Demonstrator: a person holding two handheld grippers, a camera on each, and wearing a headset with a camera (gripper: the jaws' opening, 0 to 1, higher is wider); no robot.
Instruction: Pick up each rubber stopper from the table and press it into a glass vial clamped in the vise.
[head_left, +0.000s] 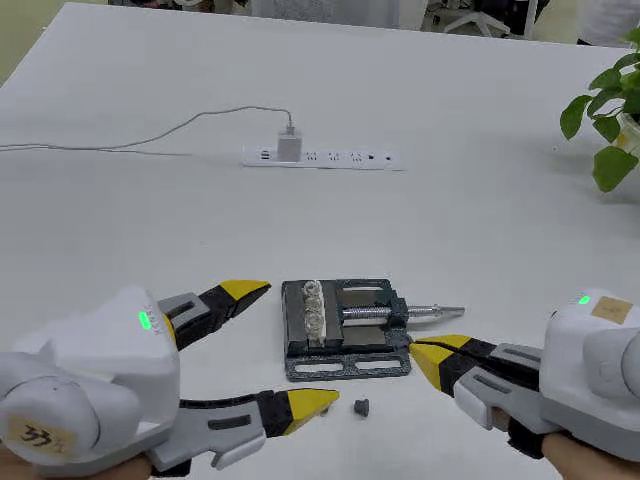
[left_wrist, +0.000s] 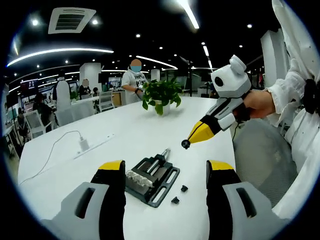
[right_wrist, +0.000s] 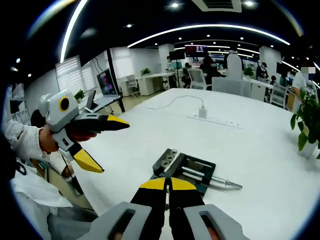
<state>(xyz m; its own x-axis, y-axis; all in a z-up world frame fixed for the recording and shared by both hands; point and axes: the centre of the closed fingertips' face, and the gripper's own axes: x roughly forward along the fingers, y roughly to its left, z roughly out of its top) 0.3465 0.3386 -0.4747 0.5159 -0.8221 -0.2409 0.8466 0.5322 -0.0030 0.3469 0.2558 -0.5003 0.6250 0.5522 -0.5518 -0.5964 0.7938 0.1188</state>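
Observation:
A dark vise (head_left: 346, 368) sits on the white table with several glass vials (head_left: 314, 308) clamped in a row in it. One small dark rubber stopper (head_left: 361, 407) lies just in front of the vise. In the left gripper view two loose stoppers (left_wrist: 184, 188) lie beside the vise (left_wrist: 162, 182). My left gripper (head_left: 280, 347) is open, left of the vise, with nothing between its jaws. My right gripper (head_left: 428, 352) is at the vise's right front corner. Its tips (left_wrist: 187, 143) pinch a small dark stopper (left_wrist: 185, 145), held above the table.
A white power strip (head_left: 322, 156) with a plugged charger and a cable lies farther back on the table. A potted plant (head_left: 605, 120) stands at the right edge. People stand in the office background.

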